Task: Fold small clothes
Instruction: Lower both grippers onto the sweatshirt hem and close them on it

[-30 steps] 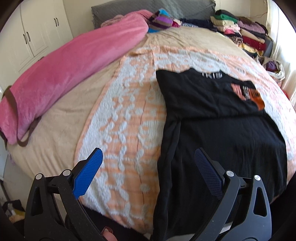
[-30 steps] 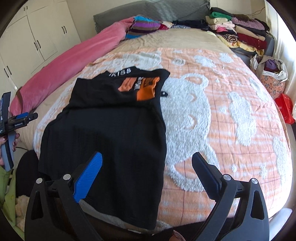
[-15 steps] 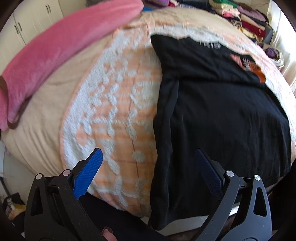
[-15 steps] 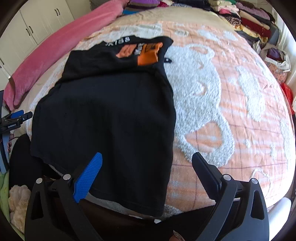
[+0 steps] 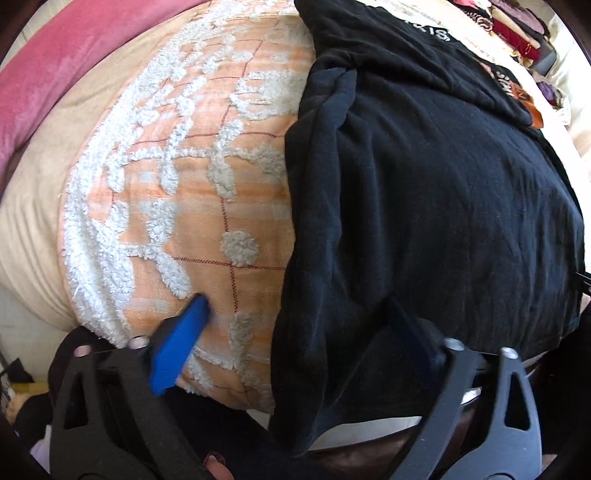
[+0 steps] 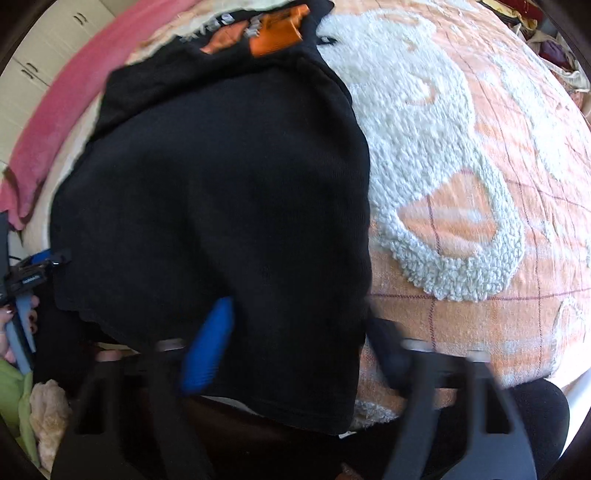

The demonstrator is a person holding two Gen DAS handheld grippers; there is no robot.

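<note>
A black T-shirt with an orange print lies flat on the bed, its hem hanging over the near edge; it shows in the left wrist view (image 5: 424, 192) and the right wrist view (image 6: 221, 177). My left gripper (image 5: 295, 314) is open and straddles the shirt's lower left edge, the blue pad on the blanket, the other finger over the cloth. My right gripper (image 6: 299, 317) is open and blurred, straddling the shirt's lower right edge close to the hem. Neither holds cloth.
The shirt lies on an orange and white fleecy blanket (image 5: 184, 184) (image 6: 461, 184). A pink bolster (image 5: 55, 55) runs along the far left side. The other hand-held gripper (image 6: 26, 273) shows at the left edge. Piled clothes (image 5: 517, 26) sit at the far right.
Both grippers have moved down and forward close to the shirt's near hem corners. Both stay open.
</note>
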